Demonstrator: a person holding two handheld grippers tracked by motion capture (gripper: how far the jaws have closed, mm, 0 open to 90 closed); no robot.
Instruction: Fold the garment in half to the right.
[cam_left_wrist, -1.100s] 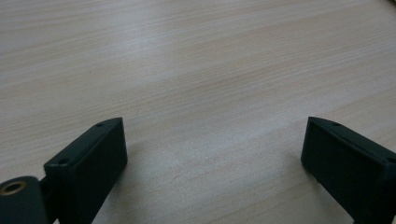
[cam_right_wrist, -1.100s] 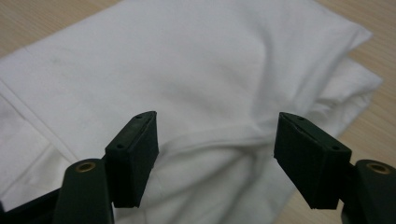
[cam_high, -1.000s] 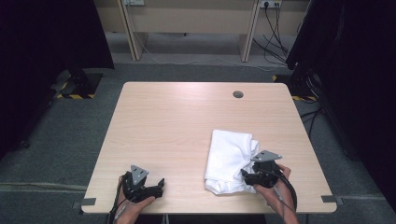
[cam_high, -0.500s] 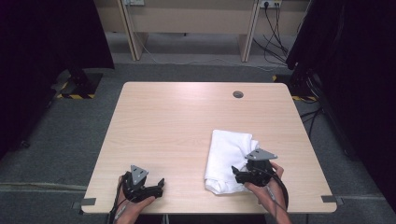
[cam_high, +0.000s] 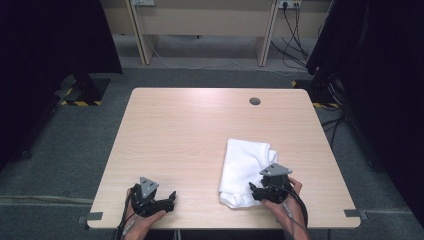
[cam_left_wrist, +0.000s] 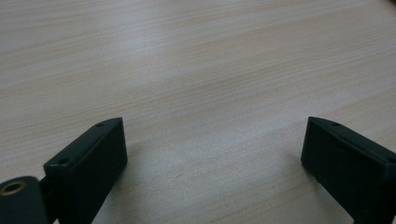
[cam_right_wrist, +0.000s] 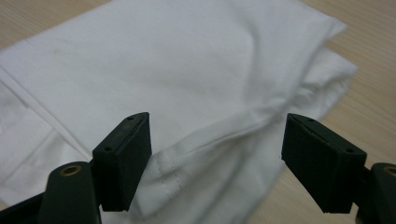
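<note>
The right gripper stood open over the folded white cloth's hemmed edge, having just been widening. The left gripper rested open, well left of the cloth. Next, pinching that hem seemed needed.

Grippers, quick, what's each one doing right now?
Left gripper: open, holding nothing, over bare wooden table.
Right gripper: open, jaws astride the folded white cloth.

Cloth lies on table, right of left claw.
</note>
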